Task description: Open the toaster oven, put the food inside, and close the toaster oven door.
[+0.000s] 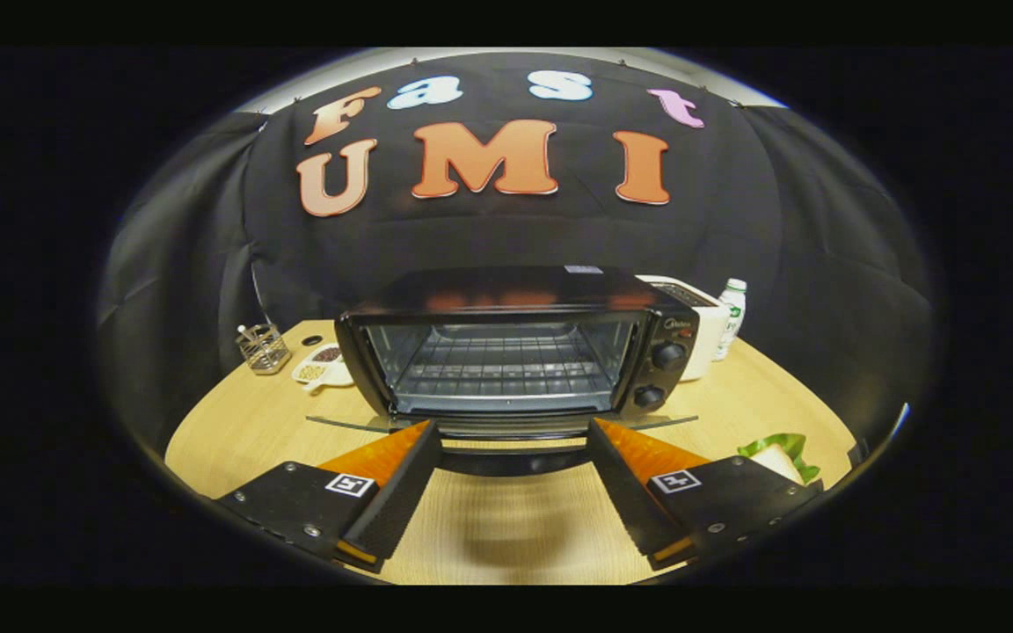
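Toaster oven (506,352) door down; gripper (513,432) spread wide before it.

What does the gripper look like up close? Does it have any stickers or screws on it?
The gripper has two wedge-shaped fingers with rough, textured inner faces. Each finger sits on a flat dark plate held by small silver screws. Each plate carries a little square black-and-white marker, like a sticker with a blocky pattern. No cables or hand can be seen. The fingers stand apart, open, just before the toaster oven.
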Motion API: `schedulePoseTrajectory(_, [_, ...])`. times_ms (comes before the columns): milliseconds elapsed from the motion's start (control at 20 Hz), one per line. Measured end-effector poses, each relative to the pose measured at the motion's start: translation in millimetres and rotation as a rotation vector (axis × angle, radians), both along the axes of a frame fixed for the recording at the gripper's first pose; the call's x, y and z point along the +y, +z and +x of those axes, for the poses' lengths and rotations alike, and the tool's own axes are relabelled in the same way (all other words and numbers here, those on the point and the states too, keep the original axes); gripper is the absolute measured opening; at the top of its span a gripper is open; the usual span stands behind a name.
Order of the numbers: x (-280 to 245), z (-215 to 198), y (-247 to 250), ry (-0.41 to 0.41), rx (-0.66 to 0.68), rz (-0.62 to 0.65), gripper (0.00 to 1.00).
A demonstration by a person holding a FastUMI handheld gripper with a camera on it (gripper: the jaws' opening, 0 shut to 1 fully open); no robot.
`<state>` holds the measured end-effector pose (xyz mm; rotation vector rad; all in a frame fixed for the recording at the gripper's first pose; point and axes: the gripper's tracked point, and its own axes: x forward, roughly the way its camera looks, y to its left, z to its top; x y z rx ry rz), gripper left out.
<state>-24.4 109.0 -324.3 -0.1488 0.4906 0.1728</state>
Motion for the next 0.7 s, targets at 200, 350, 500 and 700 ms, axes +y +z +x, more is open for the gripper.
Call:
schedulePoseTrajectory(200, [-7.0, -19.5, -24.2, -0.005, 0.041, -0.008, 0.98])
schedulePoseTrajectory(350, [-10.2, -27.9, -37.3, -0.004, 0.034, -0.004, 0.98])
schedulePoseTrajectory(500, [-17.2, -37.9, -59.7, -0.018, 0.075, 0.001, 0.99])
schedulePoseTrajectory(700, [-20.2, -43.9, -72.0, -0.030, 0.090, 0.017, 1.00])
